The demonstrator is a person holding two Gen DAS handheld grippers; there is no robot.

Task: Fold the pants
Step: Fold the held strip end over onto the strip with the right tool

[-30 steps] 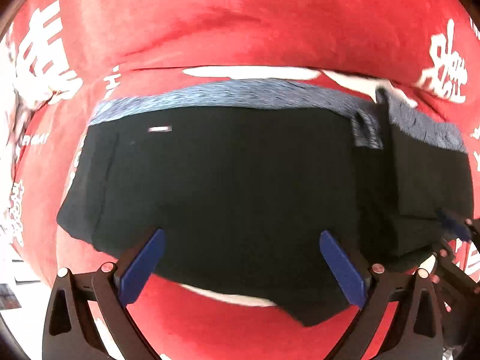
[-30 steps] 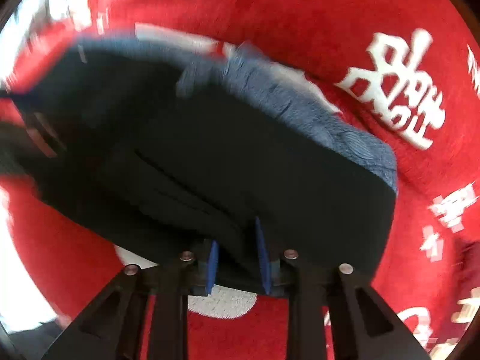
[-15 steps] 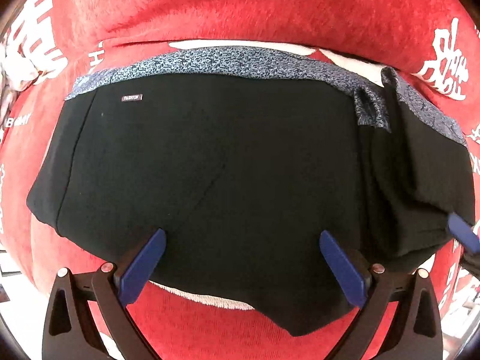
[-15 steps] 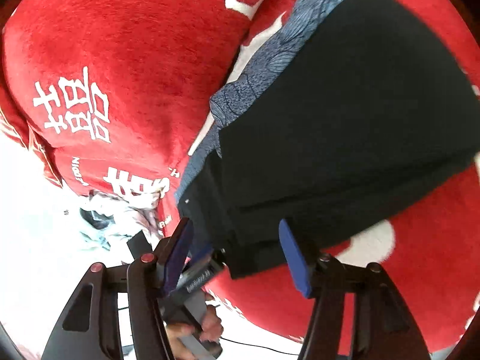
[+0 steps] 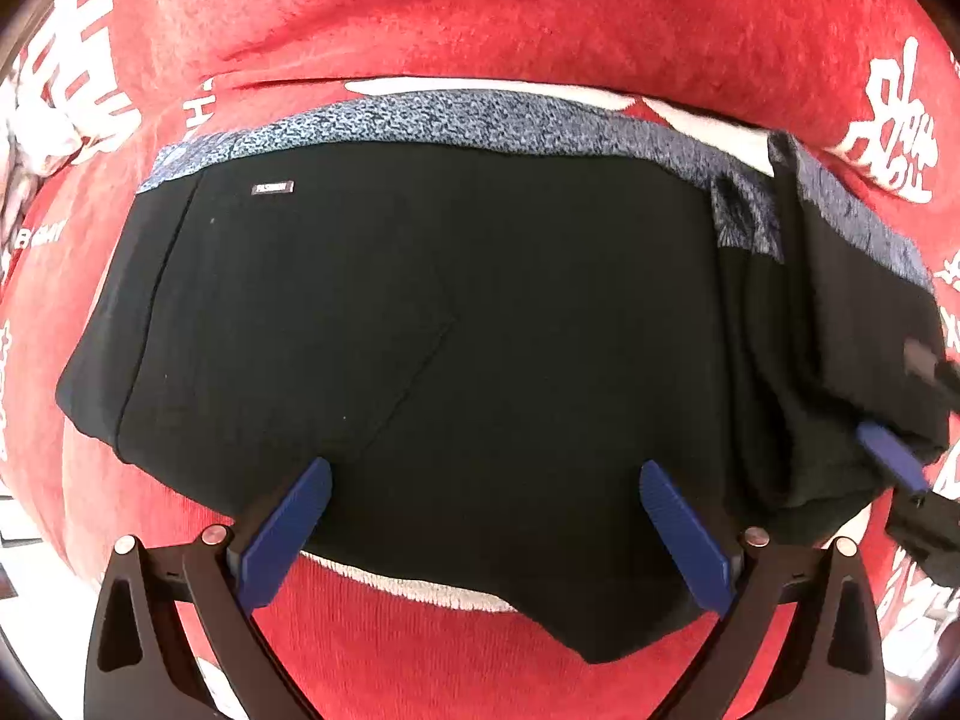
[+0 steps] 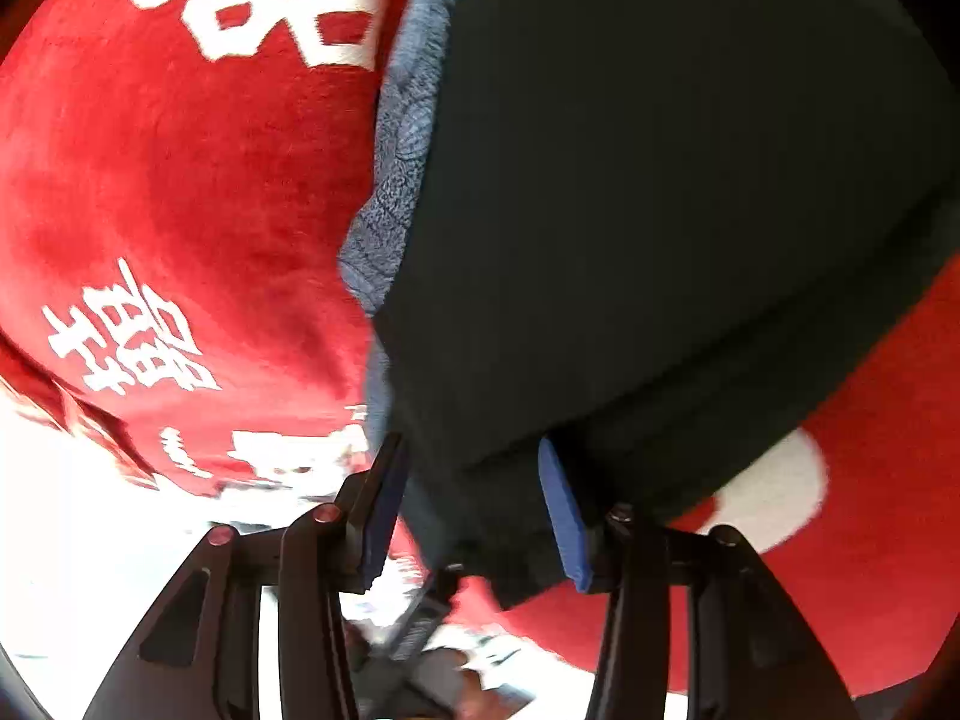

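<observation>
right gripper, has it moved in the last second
Yes. The right gripper swung from the pants' bottom edge to their side edge, near the blanket's white characters, jaws opening.

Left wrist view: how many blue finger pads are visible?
3. The left gripper has one pad at lower left and one pad at lower right, over the black pants. A third pad at the right edge belongs to the right gripper; its partner may be hidden.

Both wrist cameras look down closely, sharing the pants (image 5: 420, 330).
</observation>
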